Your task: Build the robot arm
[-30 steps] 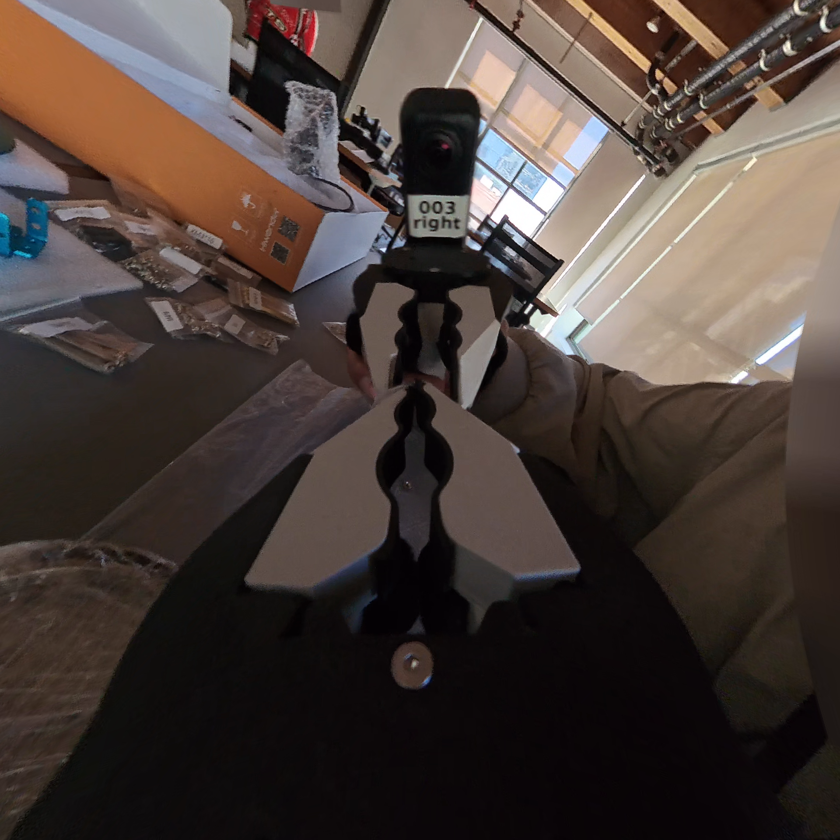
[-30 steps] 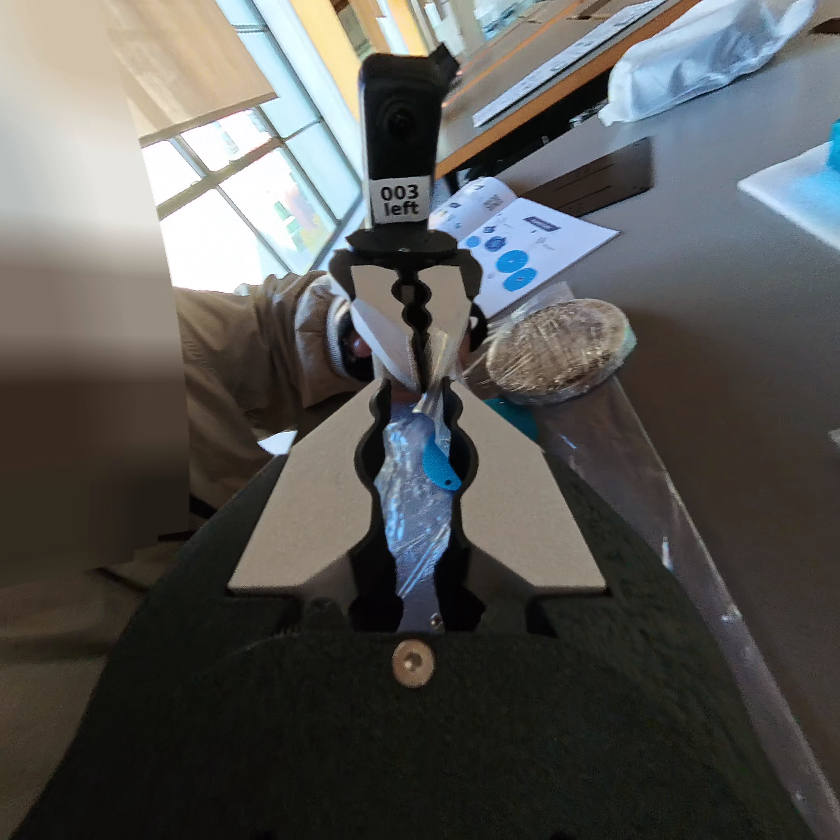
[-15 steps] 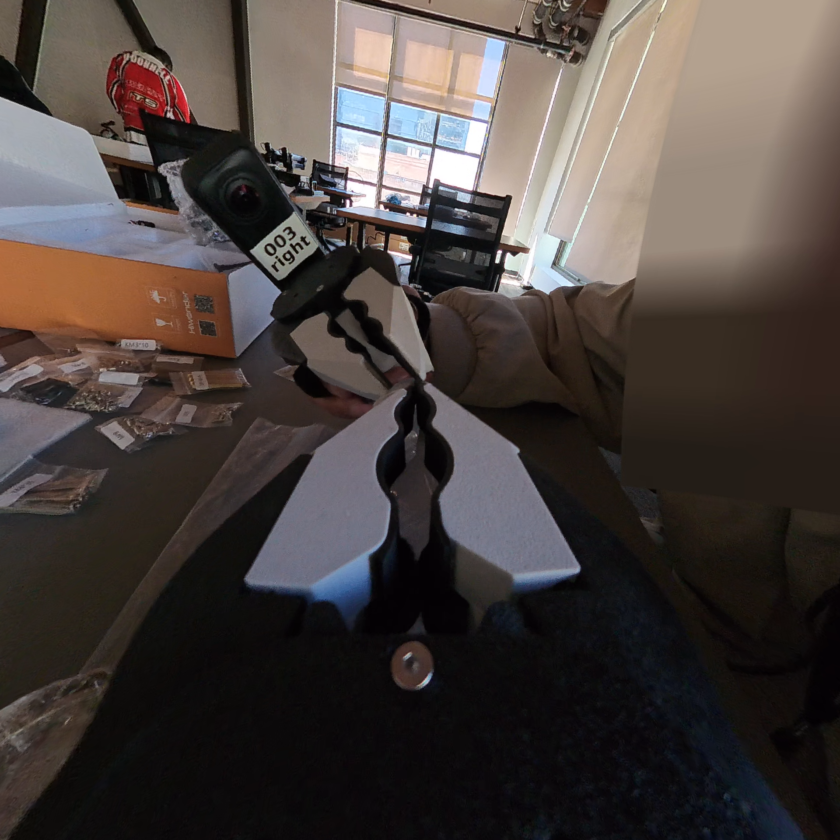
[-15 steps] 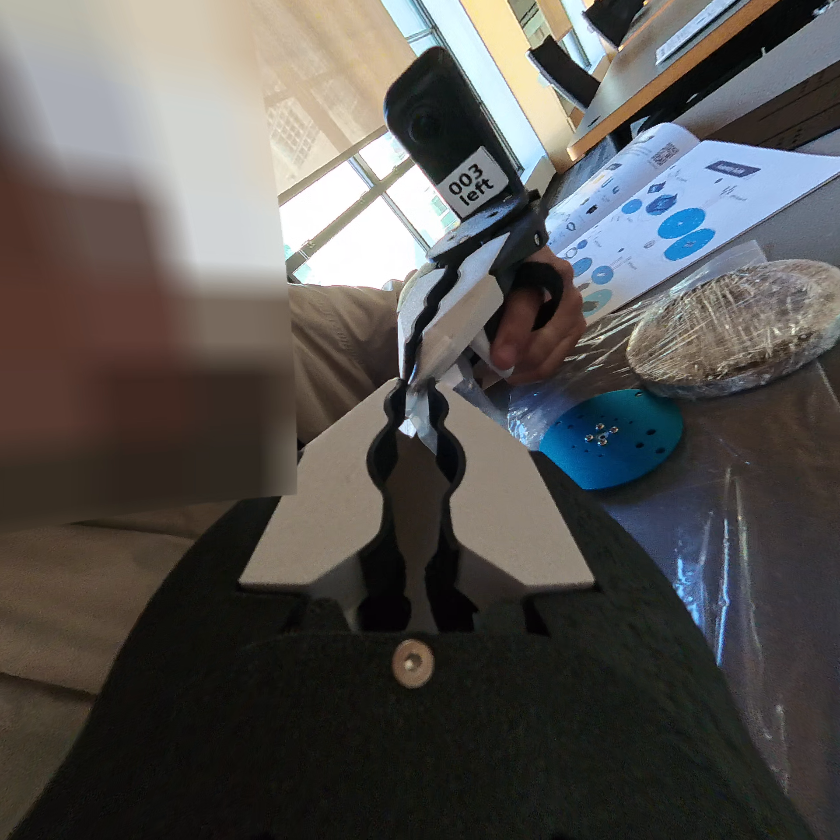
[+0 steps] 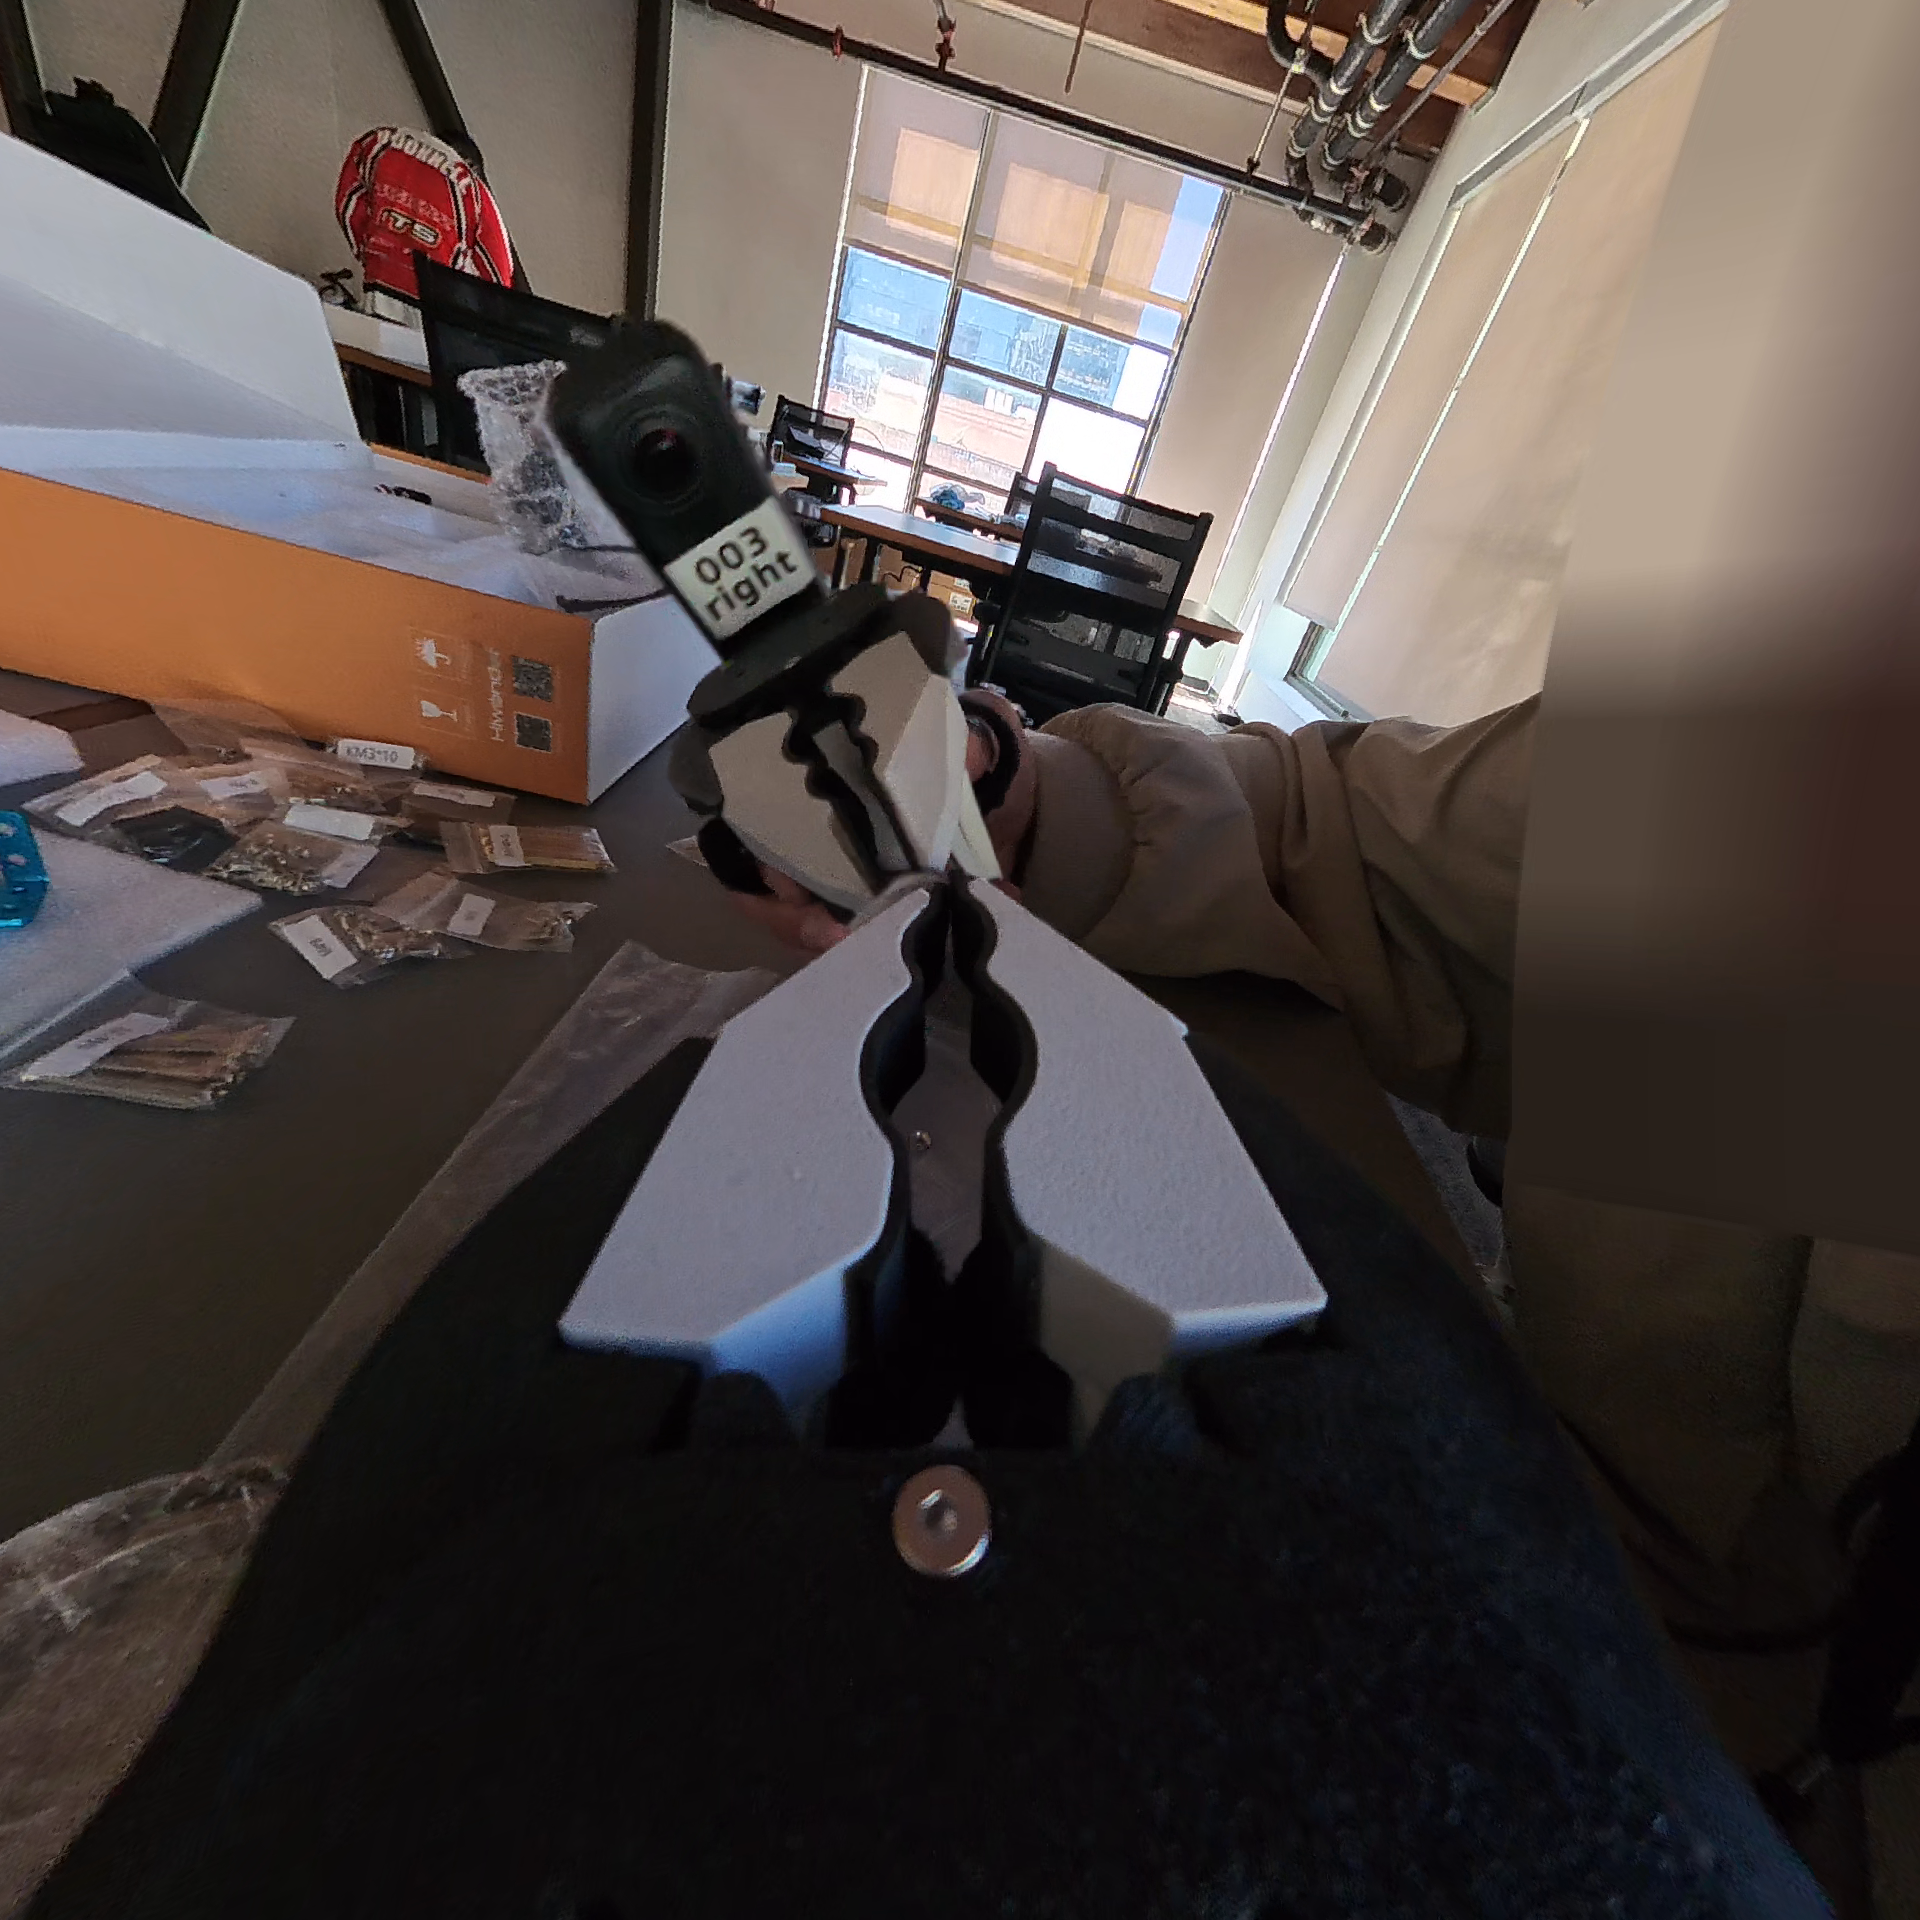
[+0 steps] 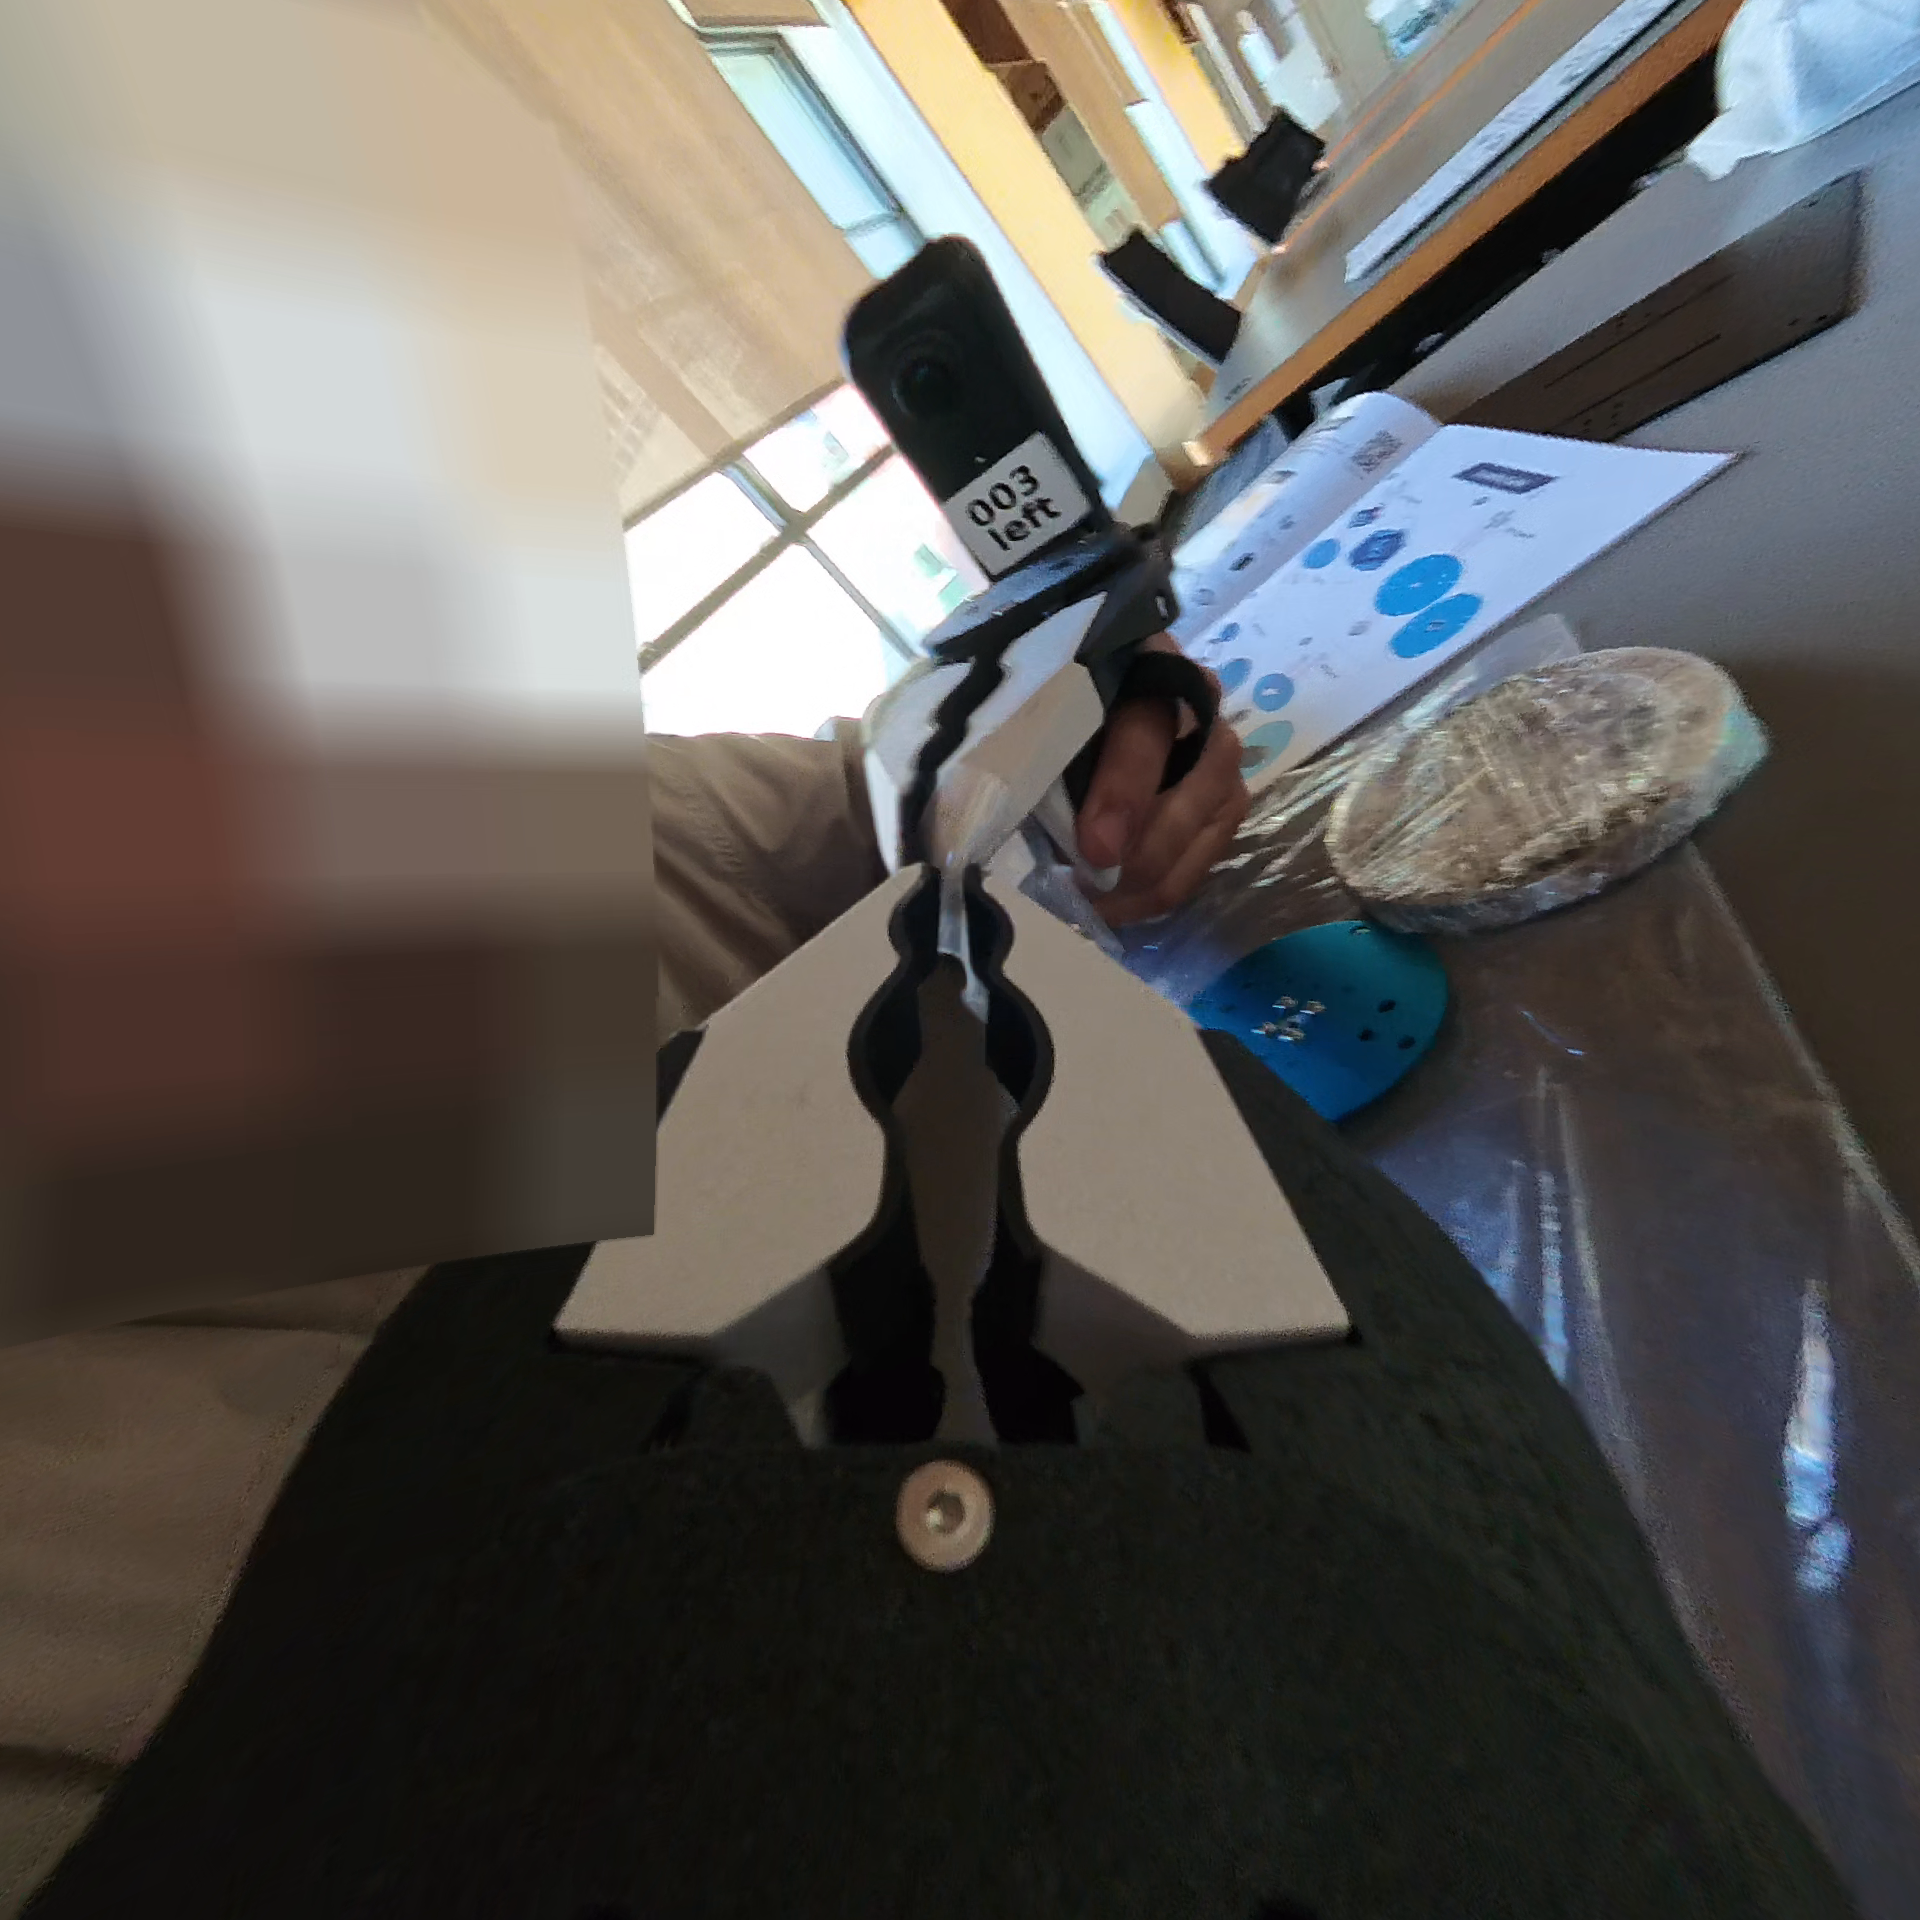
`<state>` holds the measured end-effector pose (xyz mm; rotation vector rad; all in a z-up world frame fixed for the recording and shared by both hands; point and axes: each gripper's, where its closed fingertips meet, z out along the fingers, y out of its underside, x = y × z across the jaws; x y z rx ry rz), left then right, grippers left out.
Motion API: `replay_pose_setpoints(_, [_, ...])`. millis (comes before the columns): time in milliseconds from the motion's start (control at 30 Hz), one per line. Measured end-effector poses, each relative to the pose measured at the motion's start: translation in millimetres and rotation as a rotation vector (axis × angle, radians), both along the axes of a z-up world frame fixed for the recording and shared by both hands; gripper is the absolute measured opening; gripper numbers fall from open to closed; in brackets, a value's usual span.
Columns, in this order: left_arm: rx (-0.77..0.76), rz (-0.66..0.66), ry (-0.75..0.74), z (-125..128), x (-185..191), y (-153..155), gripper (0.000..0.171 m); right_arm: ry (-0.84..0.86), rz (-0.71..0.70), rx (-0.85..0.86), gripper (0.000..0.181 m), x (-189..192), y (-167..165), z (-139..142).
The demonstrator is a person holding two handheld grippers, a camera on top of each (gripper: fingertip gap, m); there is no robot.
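My left gripper (image 5: 948, 899) and my right gripper (image 6: 940, 883) meet tip to tip above the dark table (image 5: 260, 1195). Both are shut on a strip of clear plastic bag (image 6: 951, 925), which shows between the right jaws. The right gripper (image 5: 902, 871) tilts left in the left wrist view, and the left gripper (image 6: 925, 847) tilts right in the right wrist view. A hand (image 6: 1153, 821) holds it. A blue round plate (image 6: 1320, 1023) with small holes lies on the table under clear plastic, just right of the grippers.
A plastic-wrapped round disc (image 6: 1538, 790) and an open booklet (image 6: 1455, 551) lie beyond the blue plate. A clear plastic sheet (image 5: 623, 1039), small bags of screws (image 5: 343, 842), white foam (image 5: 94, 914) and an orange box (image 5: 312, 613) lie to the left. A person's beige sleeve (image 5: 1299, 831) is at the right.
Both grippers have tilted and turned while staying tip to tip. The blue plate, seen inside the bag between the right jaws a second ago, now lies on the table.
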<state>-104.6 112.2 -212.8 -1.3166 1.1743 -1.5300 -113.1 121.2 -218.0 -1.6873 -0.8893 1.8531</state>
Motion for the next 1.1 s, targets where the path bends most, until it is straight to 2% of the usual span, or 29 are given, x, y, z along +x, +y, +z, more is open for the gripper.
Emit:
replay_pose_setpoints(33, [-0.013,-0.002,0.003,-0.7,-0.2,1.0,0.0,-0.022,-0.037,0.054,0.005,-0.5,3.6,-2.8])
replay_pose_setpoints(100, [-0.06,-0.006,-0.004,0.9,-1.2,4.0,0.0,-0.098,-0.134,0.208,0.009,0.5,13.0,-9.3])
replay_pose_setpoints(200, [-0.101,-0.005,0.003,-1.2,-1.8,8.5,0.0,-0.178,-0.153,0.37,0.007,-0.1,9.2,-12.4])
replay_pose_setpoints(300, [-0.122,-0.017,-0.001,-1.5,-1.5,7.7,0.0,-0.165,-0.124,0.378,0.0,-3.9,1.7,-12.9])
replay_pose_setpoints(400, [-0.126,-0.009,0.005,-2.1,-2.1,10.1,0.0,-0.123,-0.058,0.357,0.02,-5.2,-7.8,-11.0])
replay_pose_setpoints(500, [-0.134,-0.014,0.009,-3.4,-2.2,10.9,0.0,-0.103,-0.06,0.327,0.022,-4.0,-6.1,-8.0])
replay_pose_setpoints(667, [-0.14,-0.025,0.025,-6.5,-0.6,8.6,0.0,-0.123,-0.066,0.326,0.018,-2.4,-4.5,-9.1])
replay_pose_setpoints(833, [-0.151,-0.051,0.018,-6.8,0.9,3.6,0.0,-0.215,-0.098,0.461,0.004,-2.5,-4.8,-15.3])
replay_pose_setpoints(1100, [-0.118,-0.017,-0.004,-2.9,-0.4,7.7,0.0,-0.107,-0.092,0.309,0.0,4.8,1.2,-3.8])
